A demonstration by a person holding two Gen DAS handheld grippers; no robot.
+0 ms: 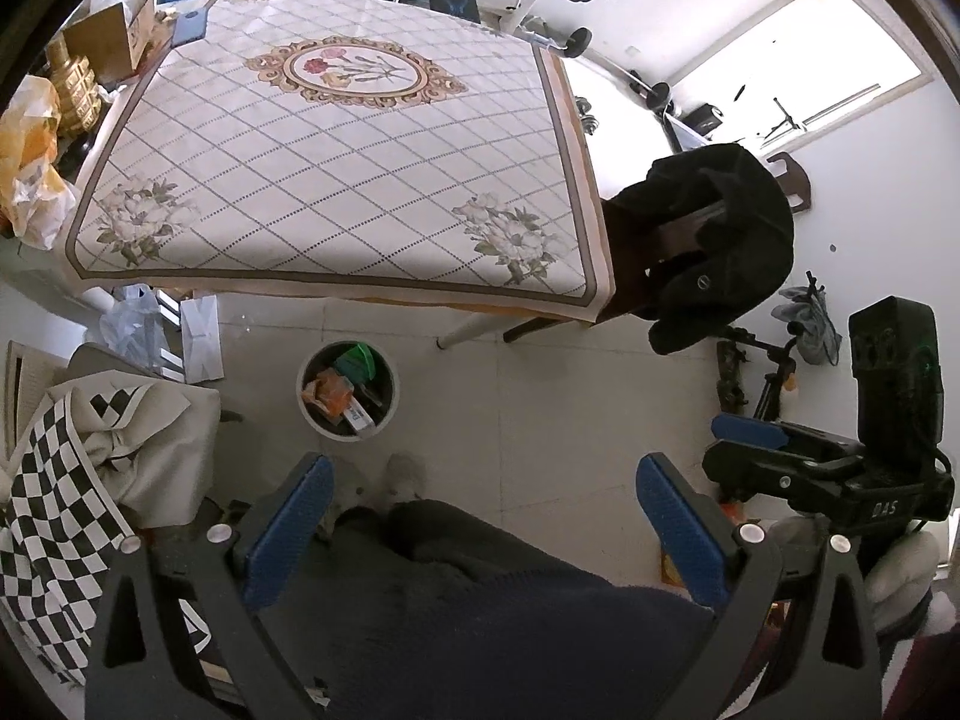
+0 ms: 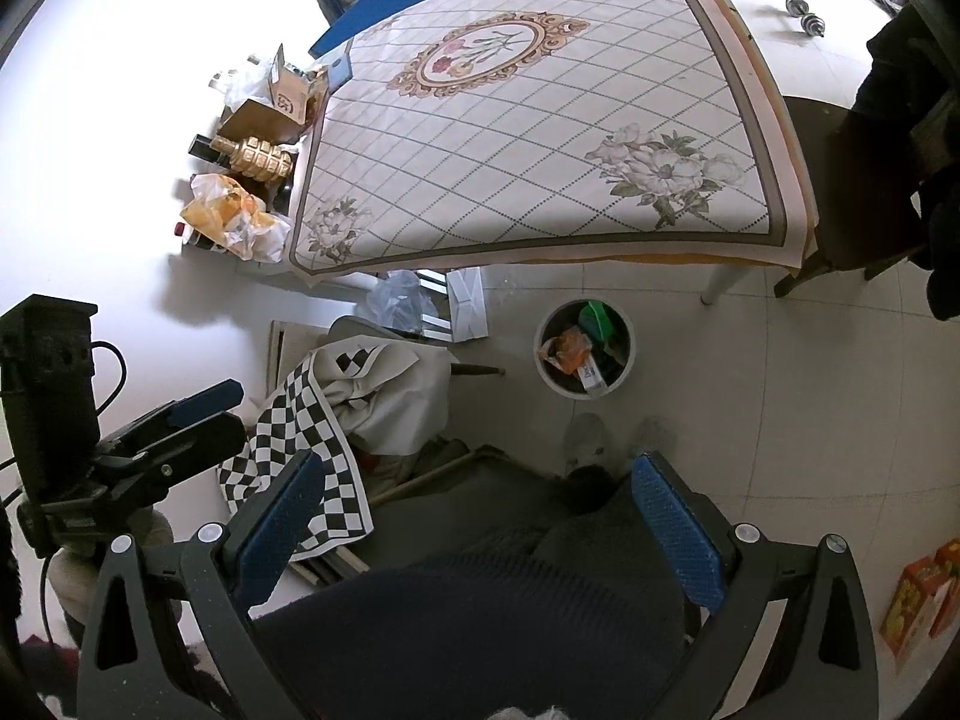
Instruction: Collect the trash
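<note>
A round white trash bin [image 1: 348, 391] stands on the tiled floor in front of the table; it holds an orange wrapper, a green piece and a white-blue packet. It also shows in the right wrist view [image 2: 585, 355]. My left gripper [image 1: 483, 516] is open and empty, held high above the floor over the person's legs. My right gripper [image 2: 480, 510] is open and empty too, at a similar height. Each gripper shows in the other's view, the right one [image 1: 798, 456] and the left one [image 2: 162, 426].
A table with a flowered diamond-pattern cloth [image 1: 336, 180] lies ahead. A chair with a black jacket [image 1: 714, 246] stands at its right. A checkered cloth [image 1: 66, 480] drapes a chair at left. Boxes, a gold bottle [image 2: 255, 157] and an orange bag [image 2: 231, 222] crowd the table's left side.
</note>
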